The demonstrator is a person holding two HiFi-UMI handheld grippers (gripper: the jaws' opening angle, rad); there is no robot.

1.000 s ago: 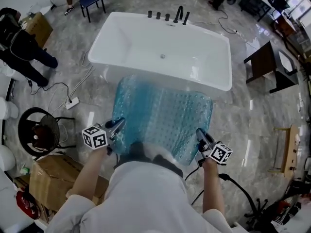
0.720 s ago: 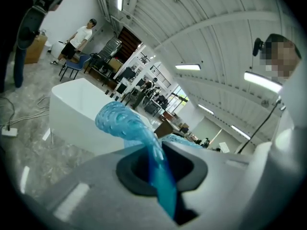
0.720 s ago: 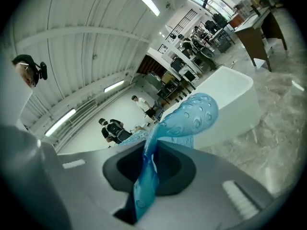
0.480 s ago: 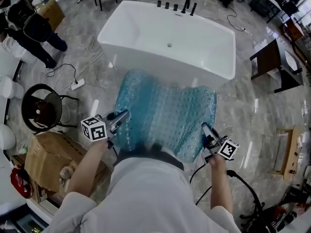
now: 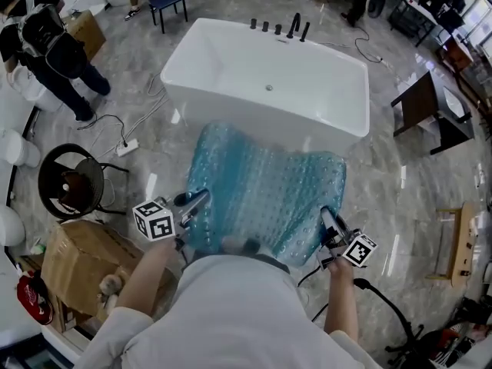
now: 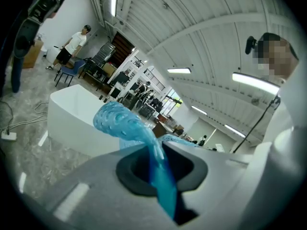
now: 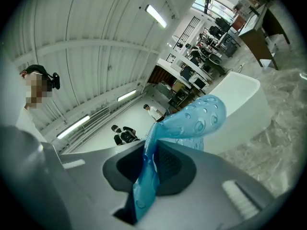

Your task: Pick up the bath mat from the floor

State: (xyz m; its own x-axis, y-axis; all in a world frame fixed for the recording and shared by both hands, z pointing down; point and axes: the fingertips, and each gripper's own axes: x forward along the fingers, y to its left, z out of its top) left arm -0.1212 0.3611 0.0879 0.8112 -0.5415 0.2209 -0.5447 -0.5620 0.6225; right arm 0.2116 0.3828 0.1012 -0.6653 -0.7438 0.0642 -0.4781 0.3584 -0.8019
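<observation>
The bath mat's [image 5: 265, 191] near edge disappears behind the person's shoulders [image 5: 238, 306]; the mat covers the bathtub's [image 5: 207, 60] lower front wall.

- Ahead of you stands a white bathtub [image 5: 231, 75] with black taps [image 5: 278, 28].
- At your left are a cardboard box [image 5: 77, 260] and a round black stool [image 5: 68, 181].
- A power strip [image 5: 127, 147] lies nearby.
</observation>
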